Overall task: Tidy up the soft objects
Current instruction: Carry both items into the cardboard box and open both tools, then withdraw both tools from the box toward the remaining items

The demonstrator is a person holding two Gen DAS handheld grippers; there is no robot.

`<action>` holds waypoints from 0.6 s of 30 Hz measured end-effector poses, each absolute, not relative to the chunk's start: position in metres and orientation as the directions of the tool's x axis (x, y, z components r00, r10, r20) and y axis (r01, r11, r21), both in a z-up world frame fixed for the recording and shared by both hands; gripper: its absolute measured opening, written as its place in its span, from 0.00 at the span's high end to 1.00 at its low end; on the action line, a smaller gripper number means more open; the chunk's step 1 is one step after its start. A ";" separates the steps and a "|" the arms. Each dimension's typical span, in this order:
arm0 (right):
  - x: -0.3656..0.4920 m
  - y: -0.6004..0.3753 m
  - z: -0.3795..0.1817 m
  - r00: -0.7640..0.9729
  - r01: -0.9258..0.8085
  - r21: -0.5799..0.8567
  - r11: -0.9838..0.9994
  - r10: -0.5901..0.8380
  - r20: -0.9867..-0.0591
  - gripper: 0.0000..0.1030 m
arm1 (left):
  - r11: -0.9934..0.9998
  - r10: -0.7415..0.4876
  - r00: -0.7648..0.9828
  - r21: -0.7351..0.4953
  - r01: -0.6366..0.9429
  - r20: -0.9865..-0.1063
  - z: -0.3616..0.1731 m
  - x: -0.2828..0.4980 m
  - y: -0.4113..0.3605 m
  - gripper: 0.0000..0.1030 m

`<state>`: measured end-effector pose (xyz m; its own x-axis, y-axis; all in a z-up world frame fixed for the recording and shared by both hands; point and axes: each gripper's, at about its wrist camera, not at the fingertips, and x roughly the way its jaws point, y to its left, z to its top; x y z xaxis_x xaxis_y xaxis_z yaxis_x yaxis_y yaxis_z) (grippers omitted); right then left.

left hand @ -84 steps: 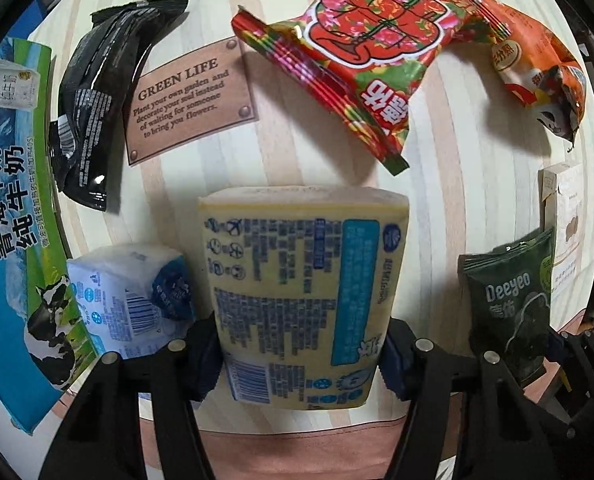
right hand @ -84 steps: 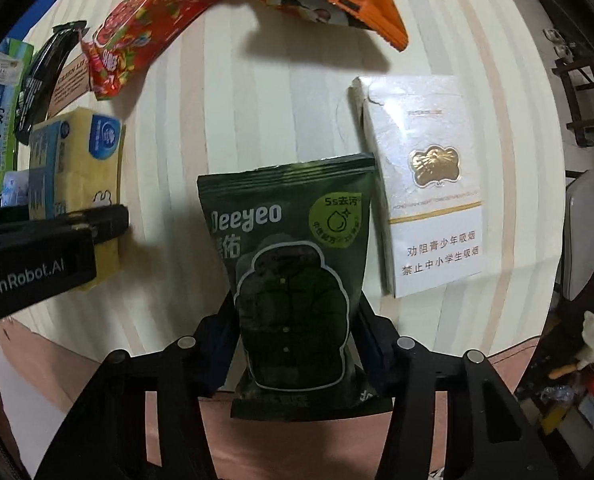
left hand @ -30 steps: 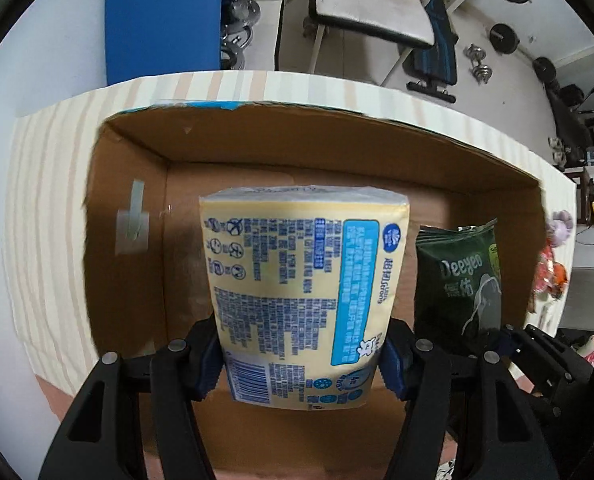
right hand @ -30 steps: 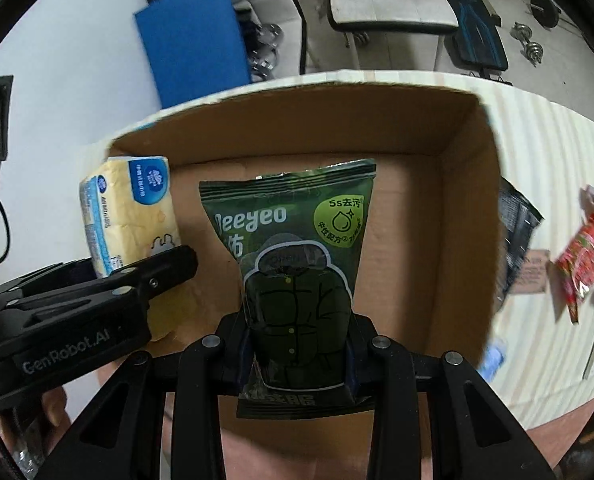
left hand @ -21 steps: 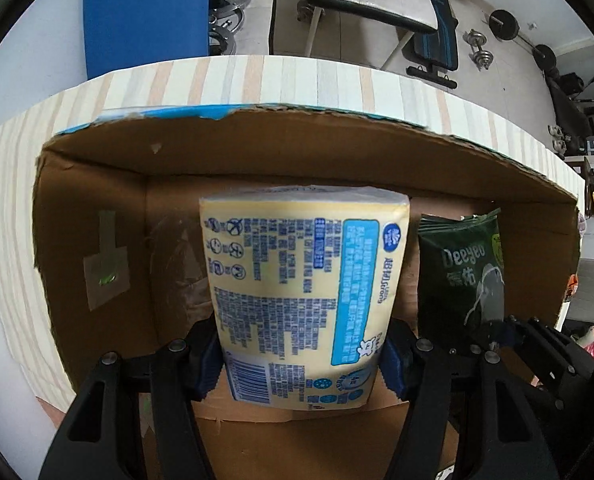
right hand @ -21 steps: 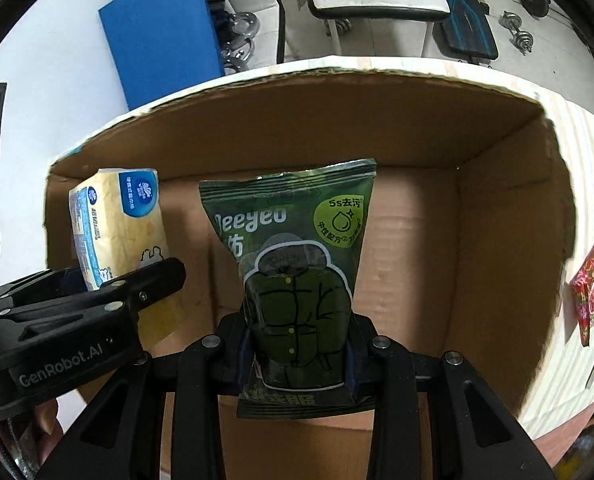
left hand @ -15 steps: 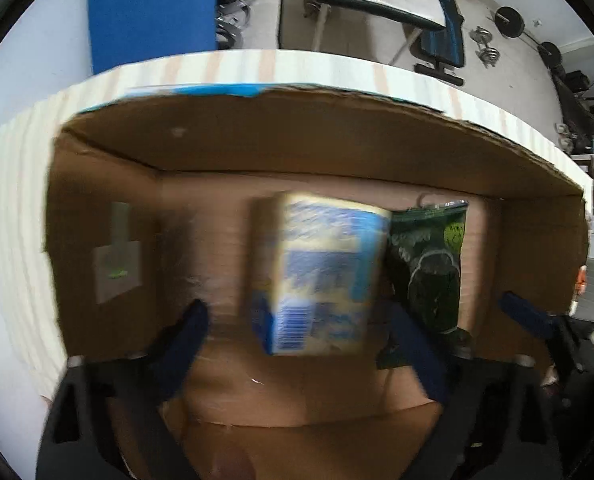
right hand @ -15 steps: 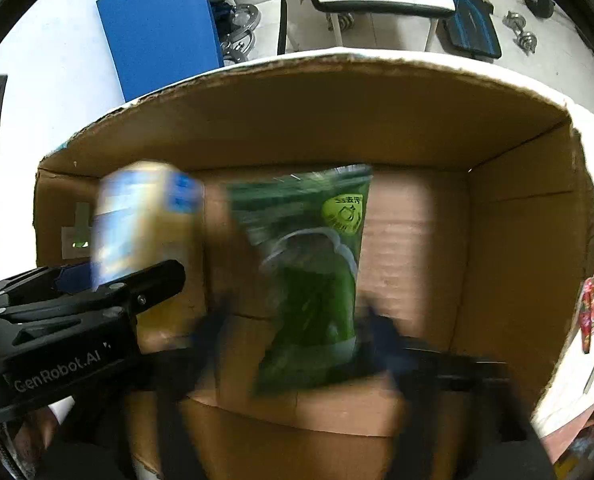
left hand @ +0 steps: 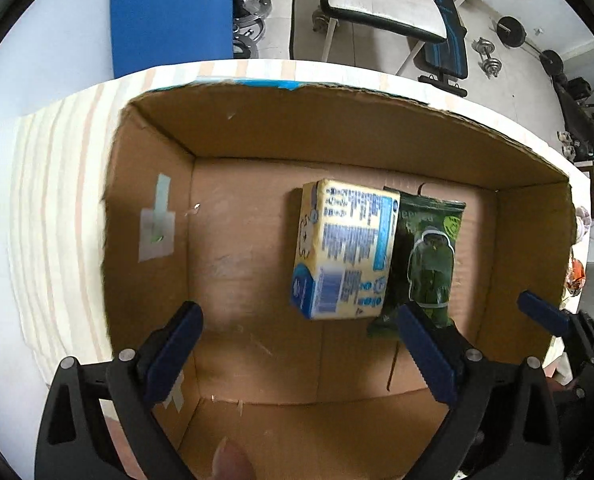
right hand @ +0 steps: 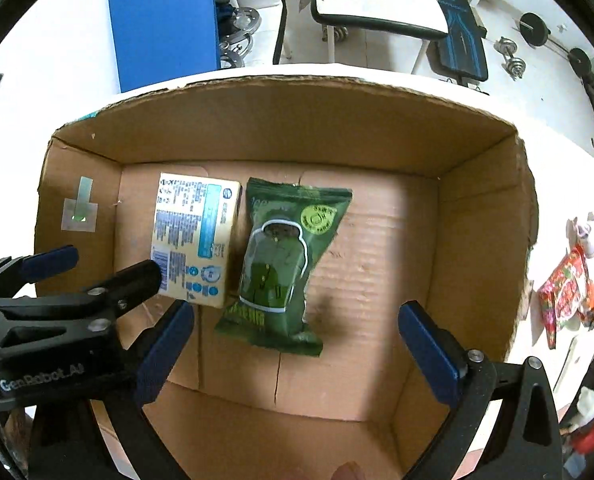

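Observation:
A yellow tissue pack (left hand: 345, 248) (right hand: 195, 236) and a dark green Deeyeo pouch (left hand: 431, 256) (right hand: 285, 256) lie side by side, touching, on the floor of an open cardboard box (left hand: 337, 136) (right hand: 297, 128). My left gripper (left hand: 297, 312) hangs open above the box, over the tissue pack, with nothing between its blue pads. My right gripper (right hand: 297, 308) is open too, above the green pouch and clear of it. In the right wrist view the left gripper (right hand: 97, 268) shows at the left edge, over the box's left wall.
The box stands on a striped tablecloth (left hand: 57, 200). A red snack bag (right hand: 565, 296) lies on the cloth right of the box. Beyond the table are a blue board (right hand: 165, 20), a weight bench (left hand: 377, 4) and dumbbells (left hand: 493, 56). Tape (left hand: 157, 228) marks the box's left wall.
Both grippers opened over the box and let go. The tissue pack and the green pouch dropped and now rest on the box floor.

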<state>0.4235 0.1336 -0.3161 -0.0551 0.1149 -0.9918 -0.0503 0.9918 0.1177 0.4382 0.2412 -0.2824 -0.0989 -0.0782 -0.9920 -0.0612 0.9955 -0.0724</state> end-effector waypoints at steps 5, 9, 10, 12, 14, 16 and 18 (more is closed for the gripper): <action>0.410 0.128 -0.309 -0.048 -0.040 0.118 0.992 0.116 -0.992 0.00 | 0.996 -0.064 -0.061 -0.059 -0.074 -0.996 -0.269 0.422 0.248 0.03; 0.397 0.128 -0.297 -0.016 -0.055 0.103 0.993 0.102 -0.995 0.00 | 0.994 -0.068 -0.029 -0.065 -0.093 -0.997 -0.254 0.406 0.252 0.03; 0.393 0.127 -0.292 -0.004 -0.058 0.108 0.992 0.108 -0.994 0.00 | 0.992 -0.075 -0.022 -0.073 -0.099 -0.997 -0.251 0.405 0.250 0.03; 0.385 0.126 -0.281 0.021 -0.062 0.111 0.992 0.113 -0.993 0.00 | 0.991 -0.082 -0.005 -0.081 -0.107 -0.997 -0.244 0.397 0.249 0.03; 0.378 0.126 -0.273 0.042 -0.069 0.109 0.992 0.112 -0.993 0.00 | 0.991 -0.078 0.016 -0.080 -0.110 -0.997 -0.237 0.390 0.247 0.03; 0.370 0.123 -0.264 0.055 -0.070 0.122 0.990 0.126 -0.991 0.00 | 0.991 -0.075 0.038 -0.079 -0.112 -0.996 -0.227 0.384 0.245 0.03; 0.363 0.118 -0.255 0.067 -0.065 0.147 0.987 0.152 -0.986 0.00 | 0.991 -0.069 0.075 -0.078 -0.113 -0.995 -0.214 0.377 0.240 0.03</action>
<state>0.3630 0.1178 -0.2554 0.0672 0.1516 -0.9862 -0.0648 0.9870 0.1473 0.3770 0.2398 -0.2135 0.0752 -0.0694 -0.9948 -0.1132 0.9905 -0.0777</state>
